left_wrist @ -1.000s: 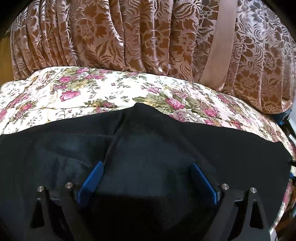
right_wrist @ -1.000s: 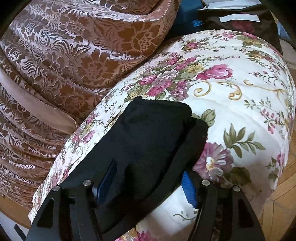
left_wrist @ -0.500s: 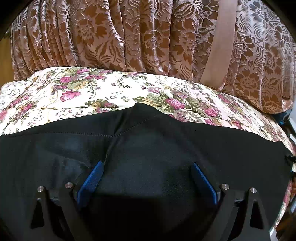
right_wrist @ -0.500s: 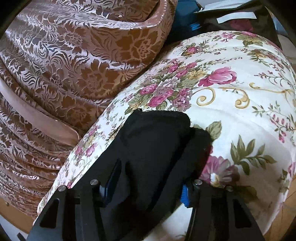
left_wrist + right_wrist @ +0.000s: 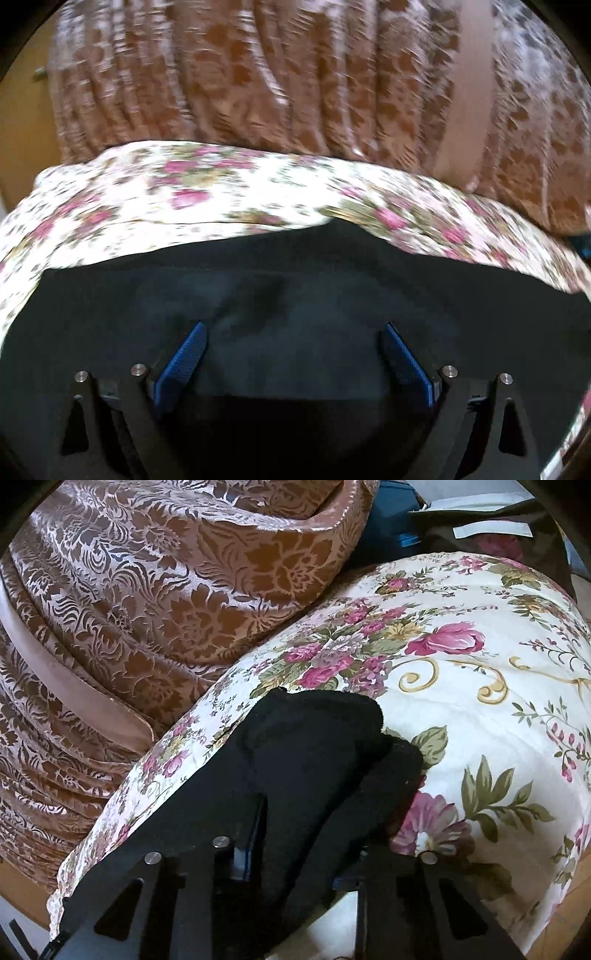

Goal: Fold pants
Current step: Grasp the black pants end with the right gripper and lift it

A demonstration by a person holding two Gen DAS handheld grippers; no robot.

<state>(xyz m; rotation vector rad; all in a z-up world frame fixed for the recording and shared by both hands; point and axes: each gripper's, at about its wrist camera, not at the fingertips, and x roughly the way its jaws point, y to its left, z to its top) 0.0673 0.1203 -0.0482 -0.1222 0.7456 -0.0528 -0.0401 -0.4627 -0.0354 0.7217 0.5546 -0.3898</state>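
Black pants [image 5: 295, 280] are shown spread over a floral bedspread [image 5: 147, 199], with brown patterned drapery [image 5: 258, 74] behind; the left-wrist view is blurred. The left gripper [image 5: 295, 354] is seen with its blue pads [image 5: 181, 365] set wide apart over the dark fabric, nothing being pinched. In the right-wrist view the right gripper [image 5: 295, 849] has just been closing, and a bunched leg end of the pants [image 5: 314, 746] is gathered between its jaws, clamped.
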